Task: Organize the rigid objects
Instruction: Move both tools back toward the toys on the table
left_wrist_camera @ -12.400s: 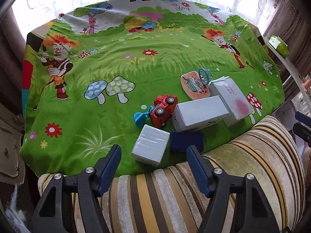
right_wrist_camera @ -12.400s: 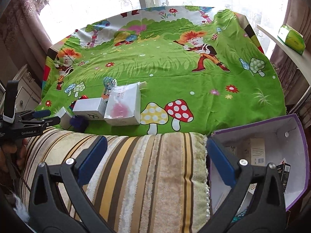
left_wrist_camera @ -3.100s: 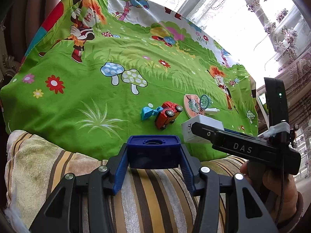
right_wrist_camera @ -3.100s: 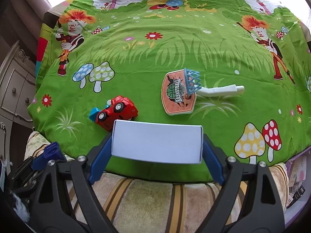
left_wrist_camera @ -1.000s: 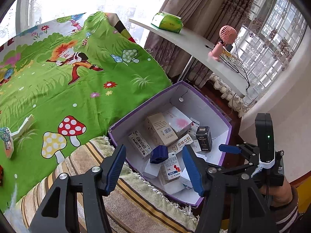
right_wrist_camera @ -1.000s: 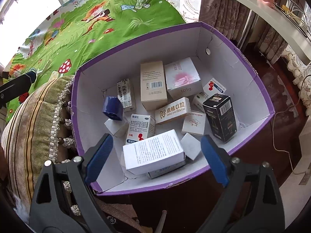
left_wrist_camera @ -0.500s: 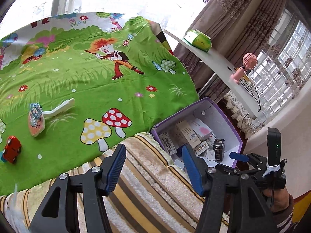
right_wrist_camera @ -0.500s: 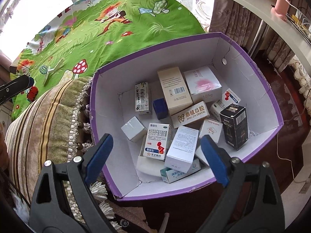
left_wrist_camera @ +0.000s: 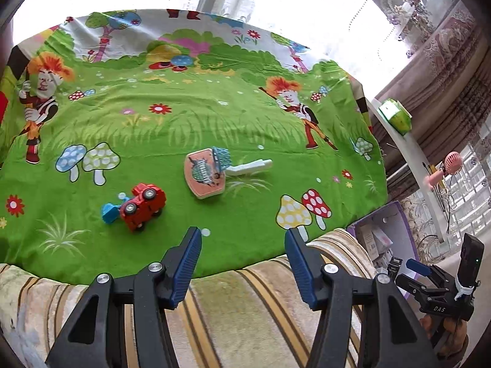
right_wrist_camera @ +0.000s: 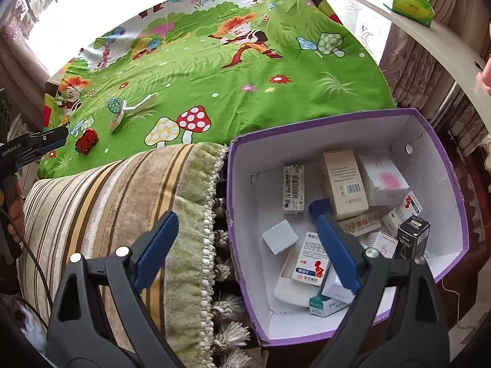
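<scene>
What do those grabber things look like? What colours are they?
Each is a black plastic clamp. The left gripper has two ribbed blue pads and silver bolts. The right gripper looks the same. Seen from the side, the left one reads "GenRobot.AI" in white with a dark cable hanging below; the right one reads "DAS" and carries an upright black block with a small green light.

**Count of what lies on the cloth and in the box**

On the green cartoon-print cloth (left_wrist_camera: 190, 122) lie two toys: one red plastic toy car with a blue front piece (left_wrist_camera: 142, 207) and one toy basketball hoop with an orange backboard, blue net and white post (left_wrist_camera: 205, 173). There is one purple cardboard box with a white inside (right_wrist_camera: 307, 147). It holds about thirteen small cartons: one dark blue (right_wrist_camera: 316, 206), one black (right_wrist_camera: 412, 234), one tan (right_wrist_camera: 343, 184), the rest mostly white; overlap makes the total uncertain. One green tissue pack (right_wrist_camera: 412, 3) and one pink handheld fan (left_wrist_camera: 452, 162) sit on the shelf
</scene>
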`<action>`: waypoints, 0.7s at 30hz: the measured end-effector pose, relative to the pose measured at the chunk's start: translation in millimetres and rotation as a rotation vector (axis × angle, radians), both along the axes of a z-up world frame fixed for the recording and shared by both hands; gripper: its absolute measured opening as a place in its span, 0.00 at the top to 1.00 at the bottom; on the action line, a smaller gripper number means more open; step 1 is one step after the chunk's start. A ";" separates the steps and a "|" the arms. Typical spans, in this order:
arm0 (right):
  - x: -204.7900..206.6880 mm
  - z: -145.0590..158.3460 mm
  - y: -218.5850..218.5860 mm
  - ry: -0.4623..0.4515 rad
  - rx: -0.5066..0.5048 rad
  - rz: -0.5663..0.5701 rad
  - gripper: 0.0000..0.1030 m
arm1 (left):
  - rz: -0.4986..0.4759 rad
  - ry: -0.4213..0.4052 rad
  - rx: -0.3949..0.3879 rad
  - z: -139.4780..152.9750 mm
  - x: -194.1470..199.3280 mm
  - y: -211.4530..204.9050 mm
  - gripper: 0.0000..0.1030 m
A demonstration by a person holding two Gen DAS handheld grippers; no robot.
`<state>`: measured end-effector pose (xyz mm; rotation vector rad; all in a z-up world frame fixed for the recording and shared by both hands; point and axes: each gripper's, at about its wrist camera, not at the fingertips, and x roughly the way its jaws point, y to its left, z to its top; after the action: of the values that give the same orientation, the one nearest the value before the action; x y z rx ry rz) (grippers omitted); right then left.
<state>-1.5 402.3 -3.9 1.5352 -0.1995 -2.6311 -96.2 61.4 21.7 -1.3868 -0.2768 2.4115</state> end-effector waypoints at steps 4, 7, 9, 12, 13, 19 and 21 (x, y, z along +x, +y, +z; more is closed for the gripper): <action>-8.3 6.9 -20.2 0.016 0.009 0.046 0.10 | 0.079 -0.024 -0.009 -5.2 -11.3 -35.5 0.54; -12.9 10.0 -33.4 0.021 0.012 0.076 0.10 | 0.132 -0.052 0.006 -10.1 -20.4 -58.6 0.59; -15.3 11.1 -41.4 0.023 0.017 0.095 0.10 | 0.163 -0.073 0.027 -13.3 -26.2 -71.3 0.61; -18.2 12.1 -51.0 0.023 0.021 0.114 0.10 | 0.208 -0.103 0.051 -19.2 -35.6 -86.2 0.63; -18.8 12.4 -53.0 0.022 0.021 0.119 0.10 | 0.219 -0.112 0.053 -21.6 -39.0 -89.6 0.65; -21.1 13.1 -60.7 0.019 0.030 0.134 0.10 | 0.242 -0.182 0.030 -40.1 -56.0 -105.9 0.68; -22.5 12.6 -61.1 0.015 0.032 0.134 0.10 | 0.227 -0.205 0.018 -46.6 -59.4 -108.3 0.68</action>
<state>-24.0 341.2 8.6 1.4825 -0.0513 -2.5531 -155.5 -46.9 -24.8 -1.6772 -0.5322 2.4348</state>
